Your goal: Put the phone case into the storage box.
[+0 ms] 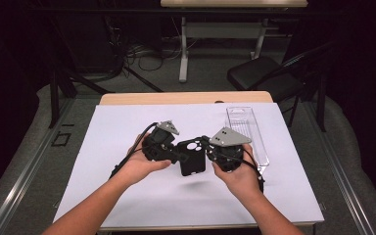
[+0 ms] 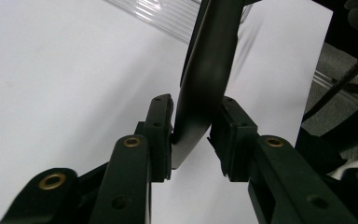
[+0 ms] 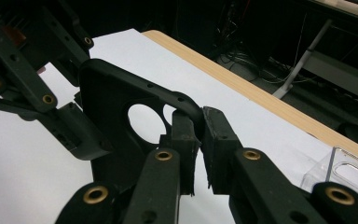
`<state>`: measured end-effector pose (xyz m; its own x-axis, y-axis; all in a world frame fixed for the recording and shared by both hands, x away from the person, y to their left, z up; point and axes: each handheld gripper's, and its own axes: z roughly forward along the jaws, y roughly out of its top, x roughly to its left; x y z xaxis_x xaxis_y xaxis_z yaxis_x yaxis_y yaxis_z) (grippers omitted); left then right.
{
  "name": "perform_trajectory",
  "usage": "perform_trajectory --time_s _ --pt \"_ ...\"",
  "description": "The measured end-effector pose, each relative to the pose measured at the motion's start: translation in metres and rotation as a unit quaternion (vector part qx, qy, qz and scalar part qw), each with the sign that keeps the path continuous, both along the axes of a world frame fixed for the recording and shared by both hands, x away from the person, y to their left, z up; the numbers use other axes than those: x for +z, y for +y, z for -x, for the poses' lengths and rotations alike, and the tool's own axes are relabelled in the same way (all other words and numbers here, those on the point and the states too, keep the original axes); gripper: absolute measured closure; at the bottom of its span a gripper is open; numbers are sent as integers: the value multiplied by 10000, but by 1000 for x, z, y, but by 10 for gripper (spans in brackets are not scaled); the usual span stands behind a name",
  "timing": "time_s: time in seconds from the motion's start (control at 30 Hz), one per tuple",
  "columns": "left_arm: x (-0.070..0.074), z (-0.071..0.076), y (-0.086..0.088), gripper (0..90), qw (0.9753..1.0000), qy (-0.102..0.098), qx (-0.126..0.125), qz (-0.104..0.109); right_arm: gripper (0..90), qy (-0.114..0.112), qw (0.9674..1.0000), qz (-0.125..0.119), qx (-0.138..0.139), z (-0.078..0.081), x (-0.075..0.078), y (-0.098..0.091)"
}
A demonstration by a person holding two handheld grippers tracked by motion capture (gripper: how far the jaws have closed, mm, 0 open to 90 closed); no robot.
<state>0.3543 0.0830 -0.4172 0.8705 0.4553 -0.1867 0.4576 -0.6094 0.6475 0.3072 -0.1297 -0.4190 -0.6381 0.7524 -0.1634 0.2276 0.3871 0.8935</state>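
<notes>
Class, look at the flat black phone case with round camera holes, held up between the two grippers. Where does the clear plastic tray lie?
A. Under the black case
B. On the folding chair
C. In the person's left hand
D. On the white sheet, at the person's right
D: in the high view the clear plastic tray lies on the white sheet, to the right of the black phone case and the right gripper.

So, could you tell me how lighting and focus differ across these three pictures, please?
High view: bright white table sheet, dark surroundings, and the phone case casts a soft shadow beneath it. Left gripper view: sheet nearly washed out, case edge slightly soft. Right gripper view: dim, the black case shows little detail, background blurred.
</notes>
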Motion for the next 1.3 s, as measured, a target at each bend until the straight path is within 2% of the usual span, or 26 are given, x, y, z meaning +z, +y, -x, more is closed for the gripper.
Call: perform_trajectory --time_s 0.13,0.27,0.43,0.47,0.5,0.53,0.67,0.73,0.9,0.97,1.13,1.3 --pt "0 0 3 563 9999 -56 56 152 841 -50 10000 18 -58 -1 1 -3" --pt "0 0 6 500 9996 -107 115 247 842 -44 9999 -46 -89 -2 2 -7" --pt "0 0 6 500 9996 -107 115 247 842 -42 9999 -65 -104 -2 3 -8" --pt "0 0 14 500 9991 -297 212 204 842 -42 9999 -65 -104 -2 3 -8" --pt "0 0 14 477 9991 -297 212 204 842 -42 9999 -65 -104 -2 3 -8" --pt "0 0 14 477 9991 -297 212 204 842 -144 9997 -170 -72 -5 7 -15" --pt "-1 2 22 455 9987 -369 323 157 841 -232 9993 -285 -110 -9 12 -23" --pt "0 3 25 450 9981 -464 355 175 841 -301 9990 -317 -118 -12 13 -26" --pt "0 3 29 440 9974 -574 436 66 841 -481 9982 -326 -142 -18 16 -36" --pt "-1 1 33 430 9973 -491 530 133 841 -471 9979 -400 -177 -22 18 -40" --pt "-2 -2 37 392 9967 -448 635 216 841 -455 9976 -463 -242 -30 20 -49" --pt "0 -3 40 380 9958 -583 668 232 841 -475 9966 -614 -280 -39 26 -59"
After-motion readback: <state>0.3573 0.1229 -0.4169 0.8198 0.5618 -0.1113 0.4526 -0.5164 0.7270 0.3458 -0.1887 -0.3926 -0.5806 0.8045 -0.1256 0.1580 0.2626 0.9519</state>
